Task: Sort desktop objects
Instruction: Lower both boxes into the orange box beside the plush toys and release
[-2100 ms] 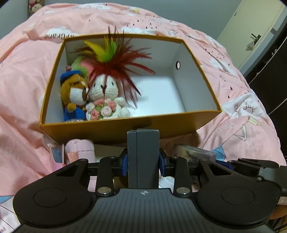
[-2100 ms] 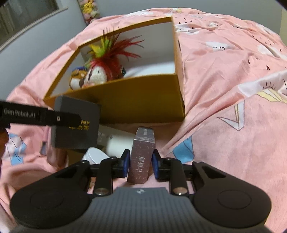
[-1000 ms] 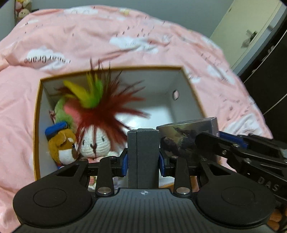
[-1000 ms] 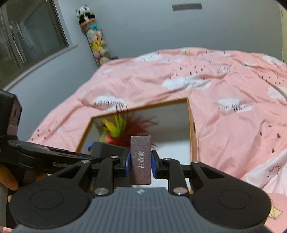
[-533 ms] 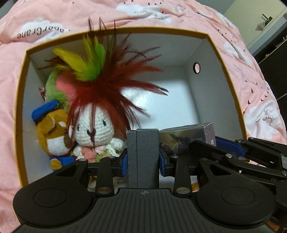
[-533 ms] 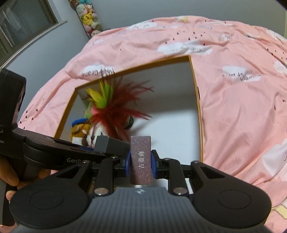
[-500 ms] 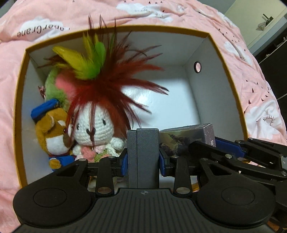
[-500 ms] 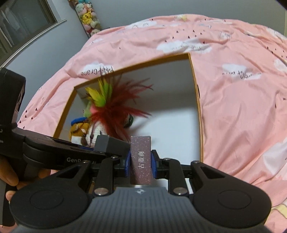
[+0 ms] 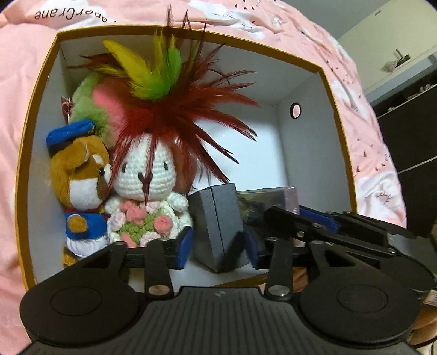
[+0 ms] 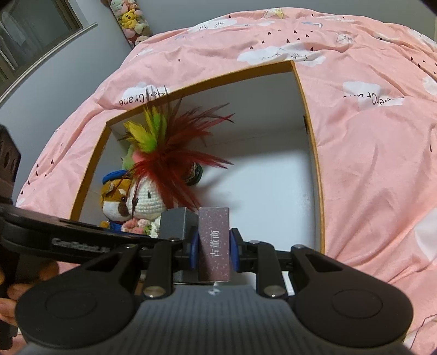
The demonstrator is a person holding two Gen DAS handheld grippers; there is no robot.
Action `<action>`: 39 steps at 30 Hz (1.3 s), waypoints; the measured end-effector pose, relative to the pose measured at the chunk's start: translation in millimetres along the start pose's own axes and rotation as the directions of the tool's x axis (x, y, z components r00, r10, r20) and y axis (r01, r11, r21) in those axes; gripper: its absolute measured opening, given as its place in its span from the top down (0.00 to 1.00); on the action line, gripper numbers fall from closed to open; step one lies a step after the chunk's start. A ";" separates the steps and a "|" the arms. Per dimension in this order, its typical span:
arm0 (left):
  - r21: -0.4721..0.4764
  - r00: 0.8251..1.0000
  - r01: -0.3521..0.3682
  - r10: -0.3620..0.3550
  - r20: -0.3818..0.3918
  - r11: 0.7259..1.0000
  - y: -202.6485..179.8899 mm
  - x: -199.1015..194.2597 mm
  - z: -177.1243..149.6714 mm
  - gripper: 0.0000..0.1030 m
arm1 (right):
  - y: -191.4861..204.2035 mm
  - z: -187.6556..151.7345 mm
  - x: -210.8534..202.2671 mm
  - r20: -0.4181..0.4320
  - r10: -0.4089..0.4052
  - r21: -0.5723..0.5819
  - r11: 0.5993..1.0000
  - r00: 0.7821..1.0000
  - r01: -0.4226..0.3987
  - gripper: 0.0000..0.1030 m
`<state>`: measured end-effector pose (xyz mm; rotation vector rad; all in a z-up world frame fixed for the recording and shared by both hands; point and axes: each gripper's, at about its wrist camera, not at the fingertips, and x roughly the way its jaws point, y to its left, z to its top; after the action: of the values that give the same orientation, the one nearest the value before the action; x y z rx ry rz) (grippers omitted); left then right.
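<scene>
An open orange box with white inside (image 9: 337, 114) (image 10: 314, 153) lies on a pink quilt. In it stand a white crochet bunny with red feathers (image 9: 148, 174) (image 10: 148, 200) and a brown plush with a blue cap (image 9: 79, 174) (image 10: 114, 199). My left gripper (image 9: 217, 240) is open around a dark grey box (image 9: 218, 224) that stands on the box floor by the bunny. My right gripper (image 10: 213, 248) is shut on a purple speckled box (image 10: 214, 243) (image 9: 289, 195), held just right of the grey box (image 10: 174, 222).
A pink quilt with cloud prints (image 10: 368, 123) surrounds the box. The right half of the box floor (image 10: 273, 185) is bare white. A window (image 10: 35, 30) and stacked plush toys (image 10: 131, 19) are at the back left; dark furniture (image 9: 409, 131) stands at the right.
My left jaws have spread apart and the grey box now stands tilted between them on the box floor. My right gripper has come lower with the purple box.
</scene>
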<state>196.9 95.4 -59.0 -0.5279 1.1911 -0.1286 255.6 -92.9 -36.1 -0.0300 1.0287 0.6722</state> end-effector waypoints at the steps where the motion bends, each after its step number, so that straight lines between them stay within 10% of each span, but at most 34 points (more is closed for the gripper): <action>1: -0.002 1.000 0.003 -0.003 0.002 1.000 1.7 0.4 -0.4 0.62 | 0.6 0.0 1.4 -0.004 -0.003 0.000 1.000 1.000 0.003 0.75; 7: 0.013 0.998 0.056 -0.057 0.025 0.998 2.0 -1.7 -0.4 0.80 | -1.4 0.5 8.4 -0.032 0.026 0.049 0.998 0.999 -0.025 0.73; 23: 0.079 1.000 -0.005 0.003 0.022 0.997 -0.9 -3.9 3.7 0.81 | -9.2 4.3 18.3 -0.071 0.121 0.168 0.980 0.990 -0.108 0.70; 39: 0.072 0.996 0.027 -0.033 0.087 0.997 5.0 -12.0 -10.2 0.81 | 1.6 -4.9 -14.2 -0.035 0.107 0.005 0.994 0.994 -0.107 0.59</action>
<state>182.2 100.9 -53.8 -0.4846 1.0889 -0.1707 246.1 -100.3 -27.0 0.0169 1.0705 0.7699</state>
